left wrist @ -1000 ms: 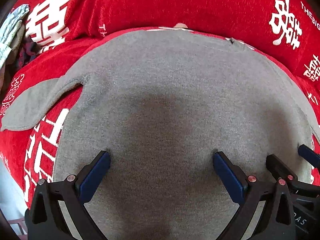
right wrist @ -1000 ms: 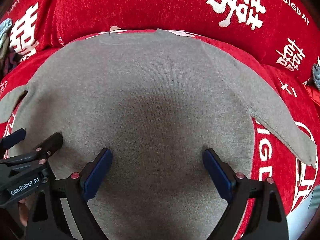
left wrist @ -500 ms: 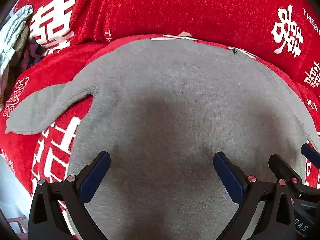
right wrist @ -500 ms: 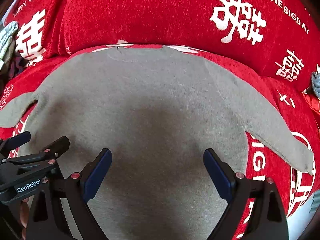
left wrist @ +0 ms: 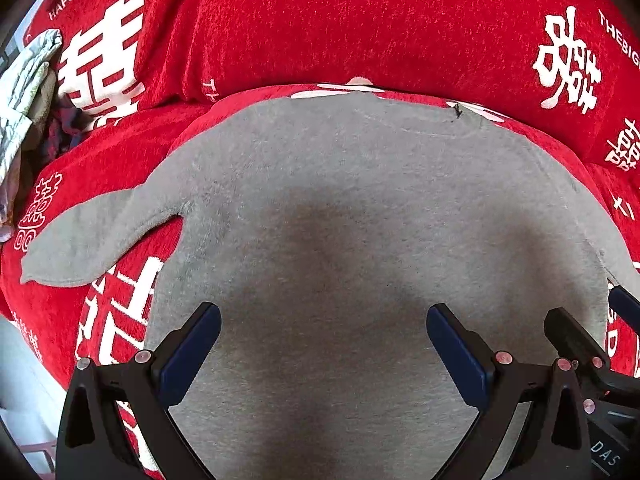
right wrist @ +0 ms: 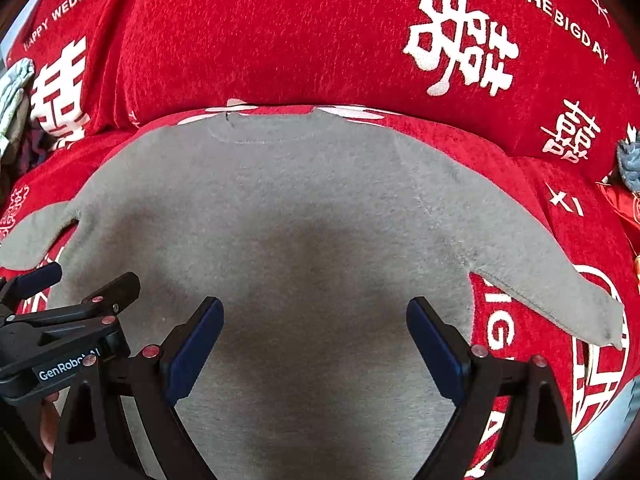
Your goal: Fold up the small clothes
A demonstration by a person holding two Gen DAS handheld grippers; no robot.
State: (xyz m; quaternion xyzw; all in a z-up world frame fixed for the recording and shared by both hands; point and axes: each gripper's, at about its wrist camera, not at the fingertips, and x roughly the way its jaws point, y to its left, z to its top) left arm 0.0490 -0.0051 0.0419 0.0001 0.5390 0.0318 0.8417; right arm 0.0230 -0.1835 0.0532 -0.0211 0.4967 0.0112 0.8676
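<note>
A small grey sweater lies flat on a red cover, neckline at the far side, both short sleeves spread out. Its left sleeve points left and its right sleeve points right. My left gripper hovers open above the lower body of the sweater, nothing between its blue pads. My right gripper is open too, over the same lower part. Each gripper shows at the other view's edge: the right gripper and the left gripper.
The red cover with white characters rises into a cushioned back behind the sweater. A crumpled pale cloth lies at the far left. A grey-blue item sits at the right edge. Part of a hand holds the left gripper.
Both grippers have pulled back and up from the sweater, so more of it shows, including the neckline and both sleeves. Both stay open.
</note>
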